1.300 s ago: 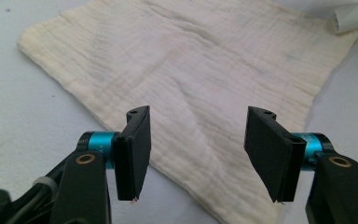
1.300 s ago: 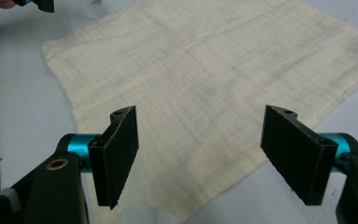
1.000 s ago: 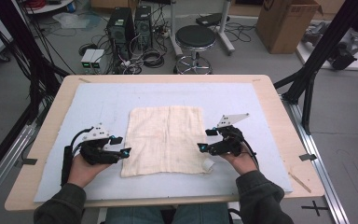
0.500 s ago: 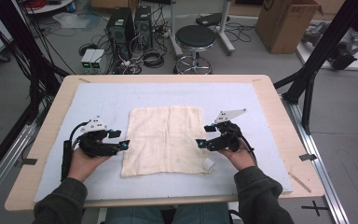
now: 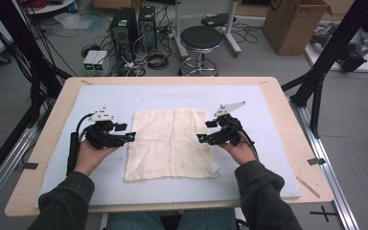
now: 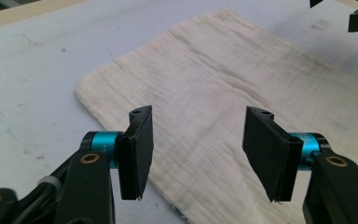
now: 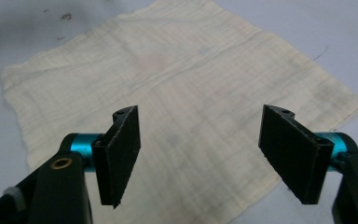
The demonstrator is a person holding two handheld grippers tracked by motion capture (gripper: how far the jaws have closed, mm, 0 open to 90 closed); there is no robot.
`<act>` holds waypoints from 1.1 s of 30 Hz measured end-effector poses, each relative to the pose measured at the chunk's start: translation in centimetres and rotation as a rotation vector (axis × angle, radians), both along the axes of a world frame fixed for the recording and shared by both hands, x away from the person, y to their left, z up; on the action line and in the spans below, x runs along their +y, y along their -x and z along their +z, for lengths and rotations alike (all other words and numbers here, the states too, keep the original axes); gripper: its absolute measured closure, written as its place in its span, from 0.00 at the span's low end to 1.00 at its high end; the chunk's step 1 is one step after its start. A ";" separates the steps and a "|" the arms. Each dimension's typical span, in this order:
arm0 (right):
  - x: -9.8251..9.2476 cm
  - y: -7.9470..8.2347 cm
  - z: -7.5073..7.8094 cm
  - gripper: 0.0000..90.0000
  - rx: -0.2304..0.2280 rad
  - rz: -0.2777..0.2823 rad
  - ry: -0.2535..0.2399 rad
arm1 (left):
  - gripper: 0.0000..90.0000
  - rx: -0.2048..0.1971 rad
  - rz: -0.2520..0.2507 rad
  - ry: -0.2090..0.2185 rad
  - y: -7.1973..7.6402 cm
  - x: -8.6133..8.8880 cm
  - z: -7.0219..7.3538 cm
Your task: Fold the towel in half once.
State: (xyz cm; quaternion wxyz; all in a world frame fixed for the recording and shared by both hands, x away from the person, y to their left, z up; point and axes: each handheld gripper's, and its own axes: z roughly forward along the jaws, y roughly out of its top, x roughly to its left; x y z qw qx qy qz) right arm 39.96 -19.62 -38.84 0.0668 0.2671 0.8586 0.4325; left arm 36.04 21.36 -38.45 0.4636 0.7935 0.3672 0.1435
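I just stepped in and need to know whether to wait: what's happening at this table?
A person seated at the table holds a two-jaw gripper in each hand, one on either side of a cream, crinkled square cloth lying flat on the pale blue mat. The left gripper sits at the cloth's left edge, the right gripper at its right edge. Both have their jaws open with nothing between them; the cloth is not yet gripped.
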 end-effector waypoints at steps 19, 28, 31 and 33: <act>-0.2 -7.0 2.3 0.41 0.025 -0.101 0.001 | 0.56 0.037 0.132 -0.032 -6.5 0.3 0.5; 0.3 -9.3 0.0 0.51 0.061 -0.168 0.047 | 0.63 0.060 0.214 -0.074 -8.9 -0.4 -2.0; 0.4 -9.9 -1.0 0.54 0.077 -0.197 0.055 | 0.68 0.070 0.243 -0.072 -9.5 -0.7 -2.9; 0.2 -10.7 -2.1 0.58 0.103 -0.236 0.058 | 0.69 0.082 0.260 -0.075 -9.8 -0.7 -3.4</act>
